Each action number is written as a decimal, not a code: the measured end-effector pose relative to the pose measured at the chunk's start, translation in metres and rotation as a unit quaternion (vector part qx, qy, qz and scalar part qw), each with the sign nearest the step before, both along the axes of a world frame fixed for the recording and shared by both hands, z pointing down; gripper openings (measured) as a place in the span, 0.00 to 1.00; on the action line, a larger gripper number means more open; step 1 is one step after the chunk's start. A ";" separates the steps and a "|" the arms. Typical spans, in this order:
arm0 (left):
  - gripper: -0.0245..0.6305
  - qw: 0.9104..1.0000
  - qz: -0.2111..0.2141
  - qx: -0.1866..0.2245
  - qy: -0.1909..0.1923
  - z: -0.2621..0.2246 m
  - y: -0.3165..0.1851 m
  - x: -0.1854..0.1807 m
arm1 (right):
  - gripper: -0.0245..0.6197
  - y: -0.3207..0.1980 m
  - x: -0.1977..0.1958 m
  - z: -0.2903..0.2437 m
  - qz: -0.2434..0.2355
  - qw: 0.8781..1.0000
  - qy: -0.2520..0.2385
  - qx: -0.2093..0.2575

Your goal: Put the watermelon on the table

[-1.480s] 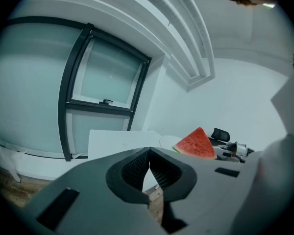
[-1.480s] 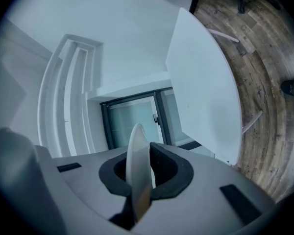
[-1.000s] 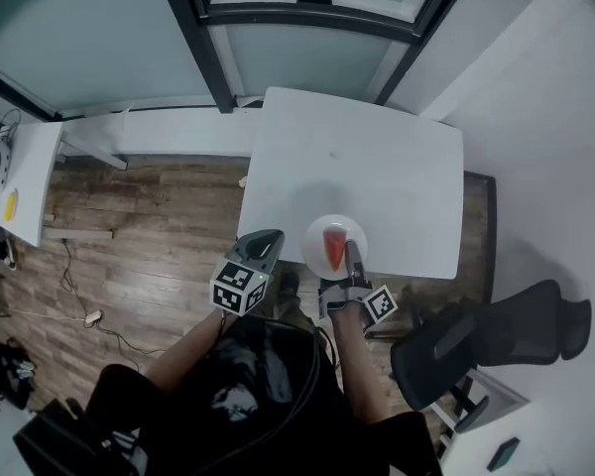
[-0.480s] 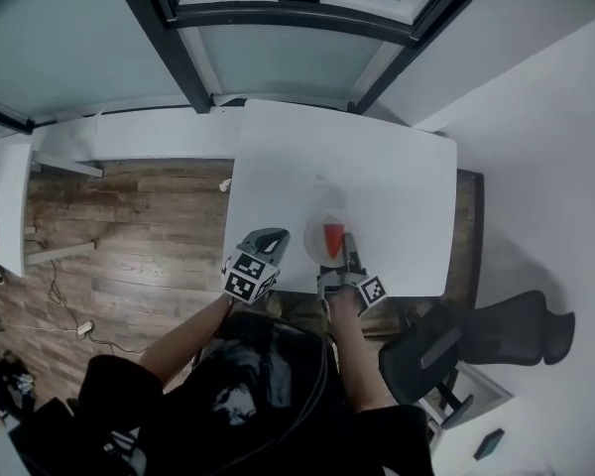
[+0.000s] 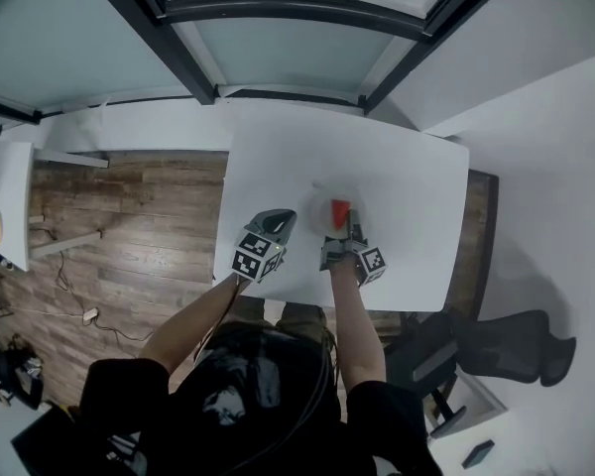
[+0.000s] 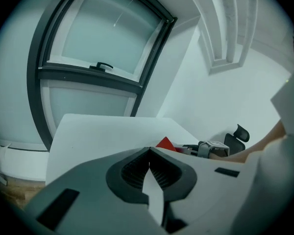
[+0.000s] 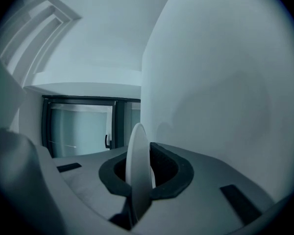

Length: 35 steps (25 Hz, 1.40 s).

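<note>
A red watermelon slice lies on a small white plate over the white table. My right gripper is shut on the plate's near rim. In the right gripper view the plate stands edge-on between the dark pads of the right gripper. My left gripper hovers to the left of the plate, shut and empty. In the left gripper view the left gripper points across the table, with the watermelon and the right gripper just beyond.
A dark-framed window runs along the table's far side. Wooden floor lies to the left, a white wall to the right. A black office chair stands at the near right corner. Another white table shows at the left edge.
Both grippers have moved forward over the table. The plate with the watermelon has come along in the right gripper, from the near edge towards the table's middle.
</note>
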<state>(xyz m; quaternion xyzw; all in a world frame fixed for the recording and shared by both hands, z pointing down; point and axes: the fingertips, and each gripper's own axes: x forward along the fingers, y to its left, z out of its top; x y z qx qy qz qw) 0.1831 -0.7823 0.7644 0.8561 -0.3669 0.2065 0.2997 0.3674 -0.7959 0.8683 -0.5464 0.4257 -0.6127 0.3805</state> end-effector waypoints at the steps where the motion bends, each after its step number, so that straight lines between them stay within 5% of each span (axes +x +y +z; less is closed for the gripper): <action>1: 0.04 1.000 -0.002 0.001 -0.005 0.003 -0.003 0.003 | 0.08 -0.008 0.002 0.002 0.000 1.000 0.005 -0.004; 8: 0.04 0.998 -0.049 -0.030 -0.003 0.005 0.003 0.000 | 0.08 -0.031 0.017 0.034 0.015 0.996 0.042 -0.078; 11: 0.04 0.998 -0.065 -0.027 -0.003 -0.003 0.006 -0.007 | 0.11 -0.035 0.017 0.033 -0.034 0.982 0.134 -0.128; 15: 0.04 0.997 -0.080 -0.019 0.001 -0.017 0.010 -0.011 | 0.23 -0.046 0.017 0.029 -0.166 0.915 0.312 -0.193; 21: 0.04 0.997 -0.073 -0.003 -0.001 -0.034 0.015 -0.011 | 0.42 -0.042 0.032 0.027 -0.297 0.783 0.517 -0.180; 26: 0.04 0.998 -0.059 0.013 0.000 -0.043 0.019 -0.012 | 0.41 -0.023 0.025 -0.015 -0.321 0.757 0.566 -0.065; 28: 0.04 0.998 -0.052 0.025 -0.001 -0.052 0.022 -0.013 | 0.22 -0.008 0.016 -0.060 -0.319 0.736 0.596 -0.019; 30: 0.04 0.998 -0.045 0.045 0.003 -0.068 0.026 -0.012 | 0.06 0.011 0.007 -0.110 -0.309 0.729 0.610 0.026; 35: 0.04 0.993 -0.036 0.116 0.003 -0.115 0.025 -0.007 | 0.05 0.052 -0.012 -0.210 -0.281 0.709 0.640 0.095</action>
